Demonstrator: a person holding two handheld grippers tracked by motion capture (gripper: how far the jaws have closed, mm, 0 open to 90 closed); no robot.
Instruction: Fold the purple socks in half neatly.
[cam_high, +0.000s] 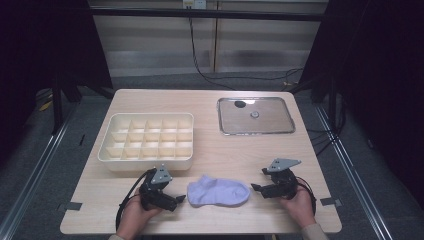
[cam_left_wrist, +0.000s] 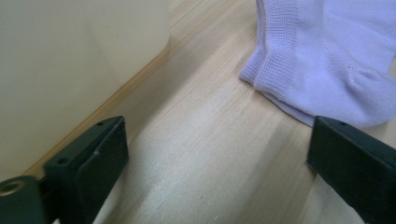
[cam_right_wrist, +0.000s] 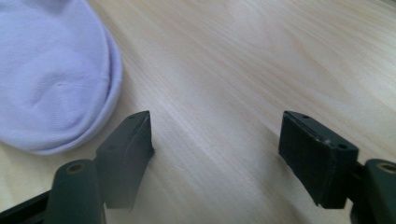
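A pale lilac ankle sock (cam_high: 218, 191) lies flat near the table's front edge, between both hands. My left gripper (cam_high: 176, 199) rests just left of its cuff, jaws wide apart over bare wood. In the left gripper view the sock's ribbed cuff (cam_left_wrist: 275, 65) lies ahead at the upper right, untouched. My right gripper (cam_high: 256, 189) sits just right of the sock's toe, open as well. In the right gripper view the toe end (cam_right_wrist: 51, 84) lies left of the left jaw, with only wood between the jaws.
A cream divided organiser box (cam_high: 146, 141) stands behind the left hand; its side wall (cam_left_wrist: 70, 60) is close to my left gripper. A metal tray (cam_high: 256, 115) holding a small round piece sits at the back right. Cables trail from both grippers.
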